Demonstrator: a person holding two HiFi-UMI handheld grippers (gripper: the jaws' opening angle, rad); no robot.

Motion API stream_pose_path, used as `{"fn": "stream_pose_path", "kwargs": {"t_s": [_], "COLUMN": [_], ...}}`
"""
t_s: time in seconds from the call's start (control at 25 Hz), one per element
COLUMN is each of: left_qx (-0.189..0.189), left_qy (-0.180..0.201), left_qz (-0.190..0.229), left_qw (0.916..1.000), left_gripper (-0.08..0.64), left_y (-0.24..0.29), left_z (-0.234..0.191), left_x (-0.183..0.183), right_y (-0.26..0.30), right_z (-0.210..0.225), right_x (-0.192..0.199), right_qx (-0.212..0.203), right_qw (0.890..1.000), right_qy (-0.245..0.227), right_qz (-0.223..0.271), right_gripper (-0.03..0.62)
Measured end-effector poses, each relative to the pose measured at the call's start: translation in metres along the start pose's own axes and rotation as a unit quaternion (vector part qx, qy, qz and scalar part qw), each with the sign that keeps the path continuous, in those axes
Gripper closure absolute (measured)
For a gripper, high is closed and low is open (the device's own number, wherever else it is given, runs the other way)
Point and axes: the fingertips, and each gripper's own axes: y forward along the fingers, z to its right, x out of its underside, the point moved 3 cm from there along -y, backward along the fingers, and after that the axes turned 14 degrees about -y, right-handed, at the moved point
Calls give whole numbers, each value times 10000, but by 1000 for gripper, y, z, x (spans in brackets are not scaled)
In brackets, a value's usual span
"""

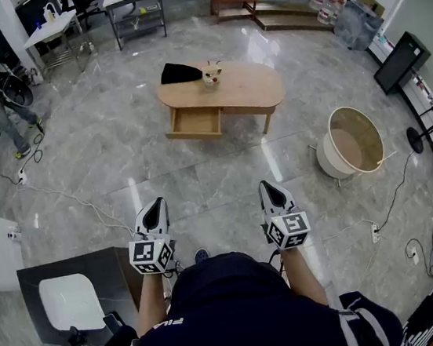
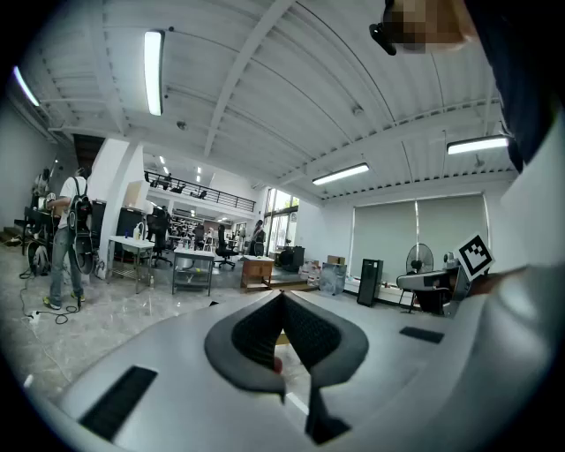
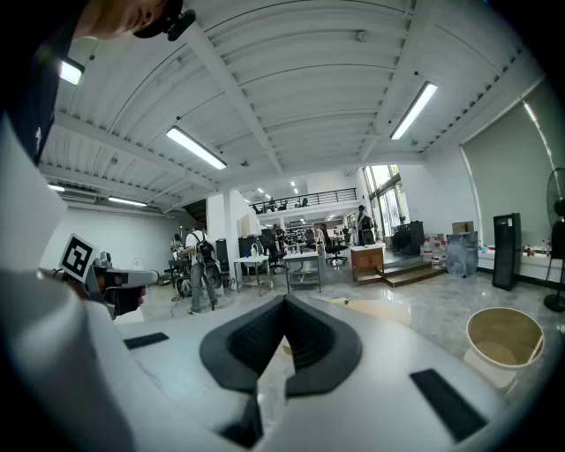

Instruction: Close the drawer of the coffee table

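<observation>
Drawer [image 1: 194, 122] hangs pulled out of the bench [image 1: 246, 85] front, toward its left end, w/ both tongs well short of it: left tongs [image 1: 154, 206] and right tongs [image 1: 271, 188] each pinched tip-to-tip, nothing held. Best bet: walk up, set one shut tip on the drawer face's middle, push straight in so it doesn't skew. Floor before the bench looks open; tub [image 1: 352, 142] sits right of it, cable [image 1: 70, 199] trails left-front.
</observation>
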Motion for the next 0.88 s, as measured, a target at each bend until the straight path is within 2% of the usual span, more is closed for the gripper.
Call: {"fn": "stream_pose_path", "kwargs": {"t_s": [0.32, 0.52, 0.88], "left_qx": [6, 60, 70], "left_qy": [-1, -21, -77], "left_qz": [-2, -41, -117], "left_qw": [10000, 10000, 9999], "left_gripper": [535, 535, 535], "left_y": [-3, -2, -4], "left_z": [-9, -15, -40], "left_x": [-4, -4, 2], "right_y": [2, 1, 16], "right_z": [-7, -9, -21], "right_x": [0, -4, 3], "right_qx": [8, 44, 55], "right_qw": [10000, 9999, 9999], "right_qy": [6, 79, 58], "right_qz": [-72, 90, -70], "right_gripper": [566, 566, 566]}}
